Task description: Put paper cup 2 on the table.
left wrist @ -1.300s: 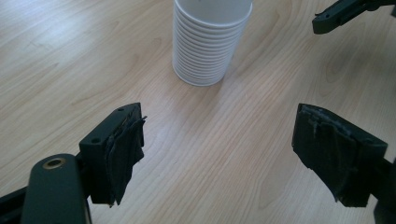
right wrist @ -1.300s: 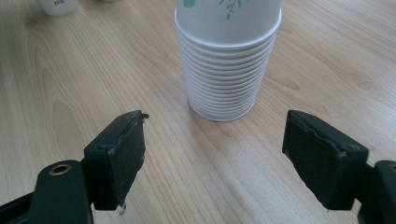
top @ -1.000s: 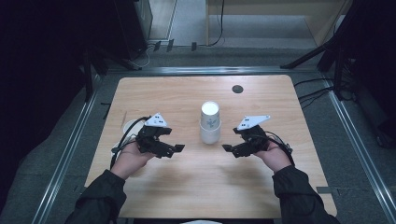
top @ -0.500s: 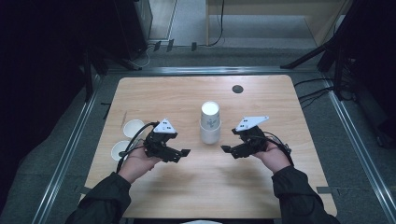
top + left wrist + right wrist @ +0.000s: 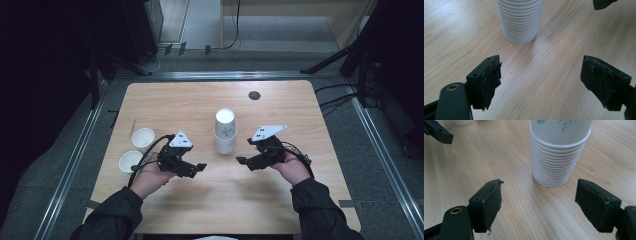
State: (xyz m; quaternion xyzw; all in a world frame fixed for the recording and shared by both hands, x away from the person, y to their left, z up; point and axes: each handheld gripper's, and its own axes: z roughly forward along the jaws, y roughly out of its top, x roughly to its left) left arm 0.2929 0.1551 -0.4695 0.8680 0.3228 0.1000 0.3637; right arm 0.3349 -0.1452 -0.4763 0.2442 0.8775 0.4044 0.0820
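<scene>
White paper, ribbed by its many rims, makes up the stack of cups [image 5: 225,131], upright at the middle of the high view on the pale wooden surface [image 5: 300,110], long axis vertical. The left gripper [image 5: 199,168] and right gripper [image 5: 242,161] flank it, well apart from it. In the left gripper view, the stack [image 5: 519,20] stands top centre, jaws apart and empty. In the right gripper view, the stack [image 5: 559,152] has leaf-printed upper cups, jaws likewise apart.

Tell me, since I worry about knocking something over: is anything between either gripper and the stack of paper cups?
Nothing visible. Bare table lies between the open left gripper and the stack of paper cups, and likewise before the open right gripper.
</scene>
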